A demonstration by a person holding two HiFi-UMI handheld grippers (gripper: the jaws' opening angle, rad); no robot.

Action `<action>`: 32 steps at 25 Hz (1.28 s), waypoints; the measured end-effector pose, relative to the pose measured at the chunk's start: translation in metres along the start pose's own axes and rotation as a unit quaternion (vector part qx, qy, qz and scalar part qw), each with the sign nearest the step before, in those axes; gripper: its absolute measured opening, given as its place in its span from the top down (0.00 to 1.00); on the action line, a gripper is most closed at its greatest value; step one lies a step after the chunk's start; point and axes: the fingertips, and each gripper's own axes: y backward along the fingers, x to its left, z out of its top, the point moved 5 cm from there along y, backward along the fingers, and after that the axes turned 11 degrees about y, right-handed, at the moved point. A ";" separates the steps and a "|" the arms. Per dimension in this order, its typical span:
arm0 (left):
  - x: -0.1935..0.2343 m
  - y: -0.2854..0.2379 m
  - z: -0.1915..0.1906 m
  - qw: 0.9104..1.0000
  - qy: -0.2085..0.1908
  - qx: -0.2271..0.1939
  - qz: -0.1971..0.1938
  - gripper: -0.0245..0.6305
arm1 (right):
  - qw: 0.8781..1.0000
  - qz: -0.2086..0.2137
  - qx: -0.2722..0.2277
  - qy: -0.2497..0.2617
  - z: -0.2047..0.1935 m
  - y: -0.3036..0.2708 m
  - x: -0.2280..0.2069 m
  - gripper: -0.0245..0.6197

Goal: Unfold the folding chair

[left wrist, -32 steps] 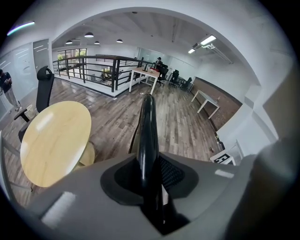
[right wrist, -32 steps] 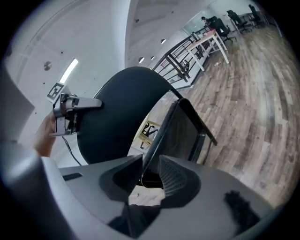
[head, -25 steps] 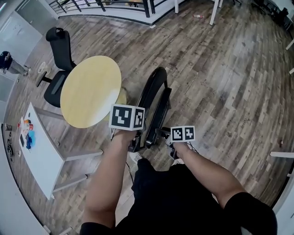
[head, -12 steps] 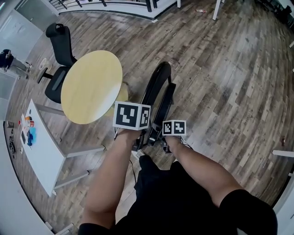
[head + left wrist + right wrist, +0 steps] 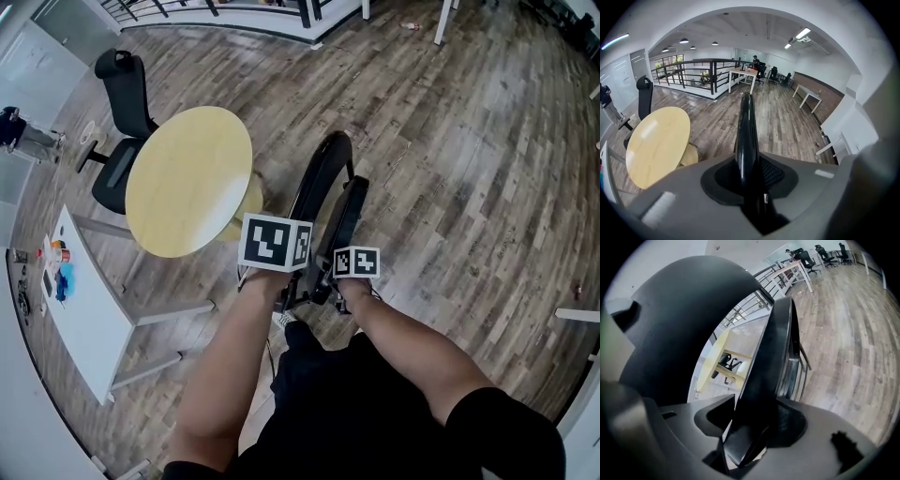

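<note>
The black folding chair (image 5: pixel 317 178) stands on edge on the wood floor, just in front of my legs. Its hoop-shaped back frame (image 5: pixel 744 136) runs straight away between the jaws of my left gripper (image 5: pixel 749 190), which is shut on the tube. My right gripper (image 5: pixel 746 430) is shut on the near edge of the chair's seat panel (image 5: pixel 776 357). In the head view the seat (image 5: pixel 351 212) stands a little apart from the back frame. Both marker cubes sit close together, left gripper (image 5: pixel 287 281) and right gripper (image 5: pixel 334 283).
A round yellow table (image 5: pixel 186 178) stands right beside the chair on its left. Behind it is a black office chair (image 5: pixel 120 112), and a white desk (image 5: pixel 80 314) lies at the near left. A dark railing (image 5: pixel 225 11) borders the far side. Wood floor spreads to the right.
My right gripper has moved left and down, closer to the left gripper, taking the seat edge with it. The seat now stands slightly away from the back frame. The left gripper stayed put.
</note>
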 end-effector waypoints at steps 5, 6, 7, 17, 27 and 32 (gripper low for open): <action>-0.016 -0.004 -0.005 0.999 0.011 0.011 -0.033 0.84 | 1.000 0.001 0.002 -0.003 -0.008 0.014 -0.013 0.63; -0.021 -0.006 -0.006 0.999 0.007 0.010 -0.042 0.83 | 1.000 0.005 0.001 -0.004 -0.010 0.016 -0.016 0.63; -0.024 -0.007 -0.007 0.999 0.004 0.007 -0.054 0.83 | 1.000 0.008 0.001 -0.005 -0.011 0.019 -0.019 0.63; -0.048 -0.016 -0.016 0.997 -0.021 -0.001 -0.076 0.81 | 0.999 0.041 -0.014 -0.016 -0.026 0.038 -0.043 0.65; 0.001 -0.015 -0.008 0.998 -0.020 -0.012 -0.051 0.84 | 0.996 0.078 -0.011 -0.049 -0.044 0.047 -0.075 0.66; 0.025 -0.017 -0.005 0.999 -0.031 -0.016 -0.032 0.83 | 0.995 0.078 -0.009 -0.065 -0.052 0.049 -0.091 0.66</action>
